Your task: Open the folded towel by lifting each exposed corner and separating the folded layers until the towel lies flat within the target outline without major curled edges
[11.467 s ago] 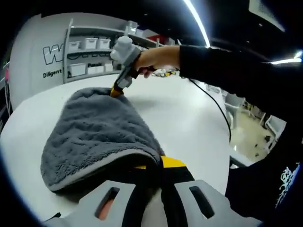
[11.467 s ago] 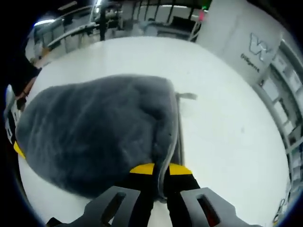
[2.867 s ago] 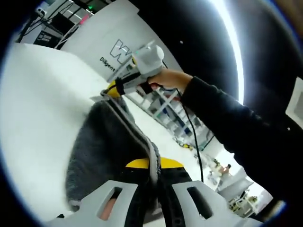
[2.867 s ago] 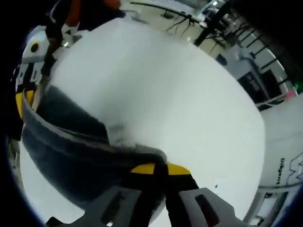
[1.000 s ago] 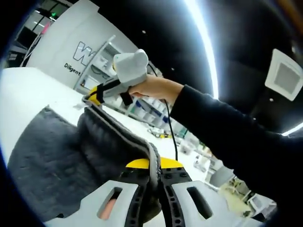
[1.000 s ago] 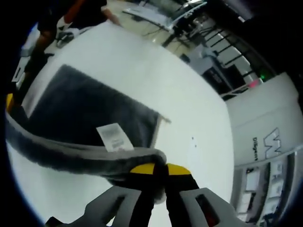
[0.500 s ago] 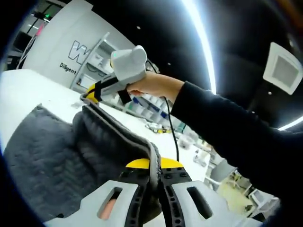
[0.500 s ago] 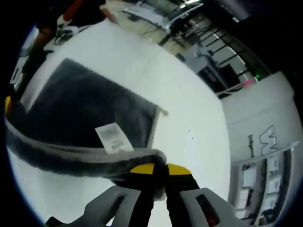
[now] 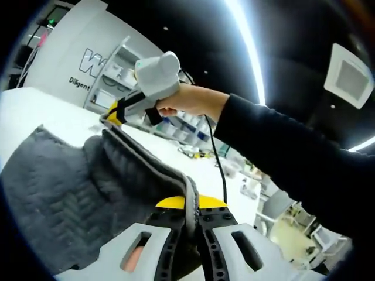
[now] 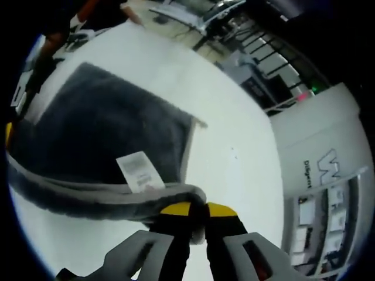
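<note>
A grey plush towel (image 9: 64, 187) with a pale hemmed edge hangs lifted over the white table (image 10: 234, 140). My left gripper (image 9: 191, 205) is shut on one corner of the hem. My right gripper (image 9: 117, 113) is seen across the towel, held by a hand, pinching the far corner. In the right gripper view the right gripper (image 10: 199, 209) is shut on the hem, and the towel (image 10: 99, 134) spreads away below it, its lower part lying on the table. A white care label (image 10: 139, 170) shows on the towel near the gripped edge.
White shelving with bins (image 9: 117, 88) and a wall with lettering (image 9: 88, 64) stand behind the table. A dark sleeve (image 9: 293, 164) crosses the left gripper view. More benches and equipment (image 10: 234, 35) lie beyond the table's far edge.
Both grippers keep their hold on the towel corners. The views have shifted a little, and more of the towel now lies spread on the table than a second ago.
</note>
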Motion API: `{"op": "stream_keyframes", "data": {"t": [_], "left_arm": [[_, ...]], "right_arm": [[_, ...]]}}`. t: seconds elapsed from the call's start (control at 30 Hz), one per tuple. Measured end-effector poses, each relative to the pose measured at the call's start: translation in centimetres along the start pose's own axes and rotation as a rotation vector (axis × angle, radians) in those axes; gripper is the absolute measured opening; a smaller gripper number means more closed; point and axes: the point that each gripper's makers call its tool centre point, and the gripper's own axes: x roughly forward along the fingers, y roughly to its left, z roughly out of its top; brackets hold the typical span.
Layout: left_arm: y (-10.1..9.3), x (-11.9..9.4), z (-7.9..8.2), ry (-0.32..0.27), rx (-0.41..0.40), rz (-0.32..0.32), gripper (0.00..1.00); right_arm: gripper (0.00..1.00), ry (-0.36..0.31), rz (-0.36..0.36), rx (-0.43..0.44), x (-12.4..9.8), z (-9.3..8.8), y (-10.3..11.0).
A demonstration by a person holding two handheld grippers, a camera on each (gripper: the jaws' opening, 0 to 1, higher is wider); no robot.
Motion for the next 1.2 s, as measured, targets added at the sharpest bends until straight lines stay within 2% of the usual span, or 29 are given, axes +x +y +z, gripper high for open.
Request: {"op": "stream_keyframes", "data": {"t": [0.3, 0.7, 0.9, 1.0, 1.2], "left_arm": [[-0.1, 2.1, -2.3, 0.048, 0.021, -0.008, 0.02], [-0.4, 3.4, -4.8, 0.120, 0.041, -0.013, 0.03], [-0.2, 4.1, -6.1, 0.157, 0.032, -0.014, 0.03], [-0.2, 4.4, -6.4, 0.165, 0.025, -0.011, 0.03], [-0.4, 5.1, -7.5, 0.187, 0.015, 0.001, 0.03]], "right_arm": [[0.02, 0.047, -0.013, 0.007, 0.5, -3.3, 1.0], [0.03, 0.057, -0.025, 0.070, 0.3, -6.5, 1.5], [0.08, 0.135, -0.018, 0.100, 0.3, -9.5, 2.1], [0.08, 0.150, -0.048, 0.098, -0.4, -10.1, 1.4], [0.04, 0.137, -0.061, 0.101, -1.0, -10.4, 1.4]]}}
